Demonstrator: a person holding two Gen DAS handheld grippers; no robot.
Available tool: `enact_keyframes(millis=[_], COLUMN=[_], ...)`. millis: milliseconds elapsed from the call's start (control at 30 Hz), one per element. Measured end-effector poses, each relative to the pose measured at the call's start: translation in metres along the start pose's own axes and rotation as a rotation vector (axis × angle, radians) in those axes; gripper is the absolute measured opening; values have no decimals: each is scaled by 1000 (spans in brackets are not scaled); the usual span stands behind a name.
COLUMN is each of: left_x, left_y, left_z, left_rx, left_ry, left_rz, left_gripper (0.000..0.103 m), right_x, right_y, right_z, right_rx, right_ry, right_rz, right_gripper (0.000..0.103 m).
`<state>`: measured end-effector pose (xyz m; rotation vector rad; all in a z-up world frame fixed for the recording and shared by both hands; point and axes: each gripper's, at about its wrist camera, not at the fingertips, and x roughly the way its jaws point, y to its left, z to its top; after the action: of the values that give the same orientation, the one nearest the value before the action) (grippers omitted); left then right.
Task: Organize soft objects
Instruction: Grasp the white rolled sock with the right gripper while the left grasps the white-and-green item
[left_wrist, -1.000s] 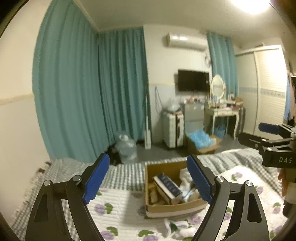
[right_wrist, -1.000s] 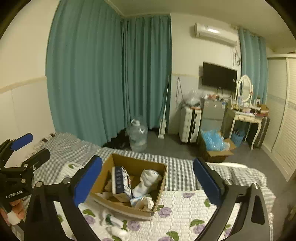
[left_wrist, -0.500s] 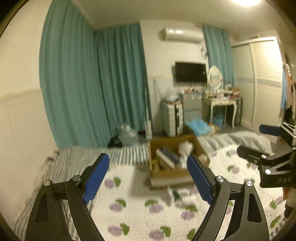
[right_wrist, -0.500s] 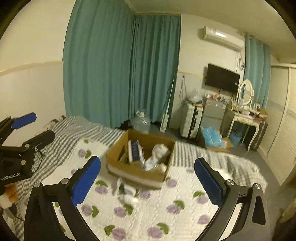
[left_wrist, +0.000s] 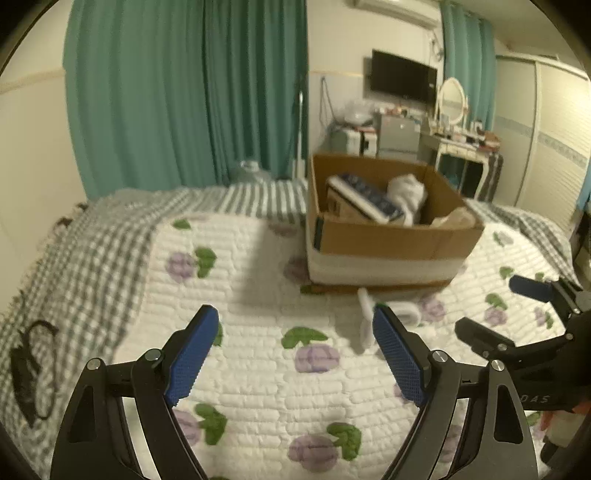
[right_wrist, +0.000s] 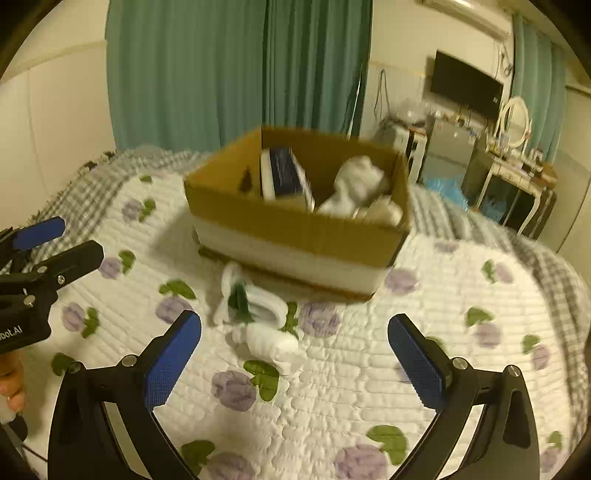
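Two hand-held grippers are seen over a bed (left_wrist: 258, 376) covered by a white quilt printed with purple flowers and green leaves. The left gripper (left_wrist: 293, 354) fills the lower part of the left wrist view; its jaws are spread wide, with nothing between the blue pads (left_wrist: 192, 354). The right gripper (right_wrist: 293, 363) fills the lower part of the right wrist view; its jaws are likewise spread wide and hold nothing.

A cardboard box (right_wrist: 295, 225) is set on the quilt in the upper centre of both views, banded in white near its base. Inside it, a dark blue book (right_wrist: 286, 175) is leaned at a tilt and a white soft bundle (right_wrist: 356, 184) is seen at its right.

The loose soft white items (right_wrist: 258, 317) are found on the quilt just in front of the box, at centre frame in the right wrist view, one bearing a dark green mark; what they are cannot be told. In the left wrist view they (left_wrist: 402, 314) are partly hidden behind the right-hand pad.

Teal curtains (left_wrist: 184, 92) are hung behind the bed, at upper left.
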<state>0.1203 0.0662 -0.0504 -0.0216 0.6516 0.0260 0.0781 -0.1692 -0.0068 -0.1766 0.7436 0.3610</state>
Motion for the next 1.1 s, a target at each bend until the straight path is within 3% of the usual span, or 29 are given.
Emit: enact_keyframes(millis=[267, 367, 467, 500, 567, 600, 733, 967, 1100], left_x=[40, 48, 52, 53, 52, 52, 48, 45, 67], left_y=[-1, -5, -9, -10, -12, -13, -28, -64, -79], left_z=[-8, -11, -14, -14, -15, -15, -14, 1, 4], left_rx=[-14, -6, -1, -4, -18, -15, 38, 73, 30], left_ry=[79, 95, 112, 118, 129, 131, 129, 73, 110], left_rz=[-25, -26, -30, -29, -17, -23, 0, -41, -99], left_gripper=[87, 87, 87, 87, 87, 87, 87, 87, 87], right_x=[61, 78, 89, 94, 99, 98, 74, 45, 41], right_y=[0, 0, 3, 4, 6, 7, -9, -62, -84], right_z=[-8, -14, -20, -23, -25, -26, -20, -13, -11], right_rx=[-27, -25, -43, -49, -66, -84, -43, 77, 138], right_ry=[78, 109, 146, 161, 178, 176, 108, 39, 26], right_rz=[55, 100, 127, 138, 150, 139, 154, 103, 79], right_gripper=[102, 97, 81, 72, 42, 37, 37, 37, 37])
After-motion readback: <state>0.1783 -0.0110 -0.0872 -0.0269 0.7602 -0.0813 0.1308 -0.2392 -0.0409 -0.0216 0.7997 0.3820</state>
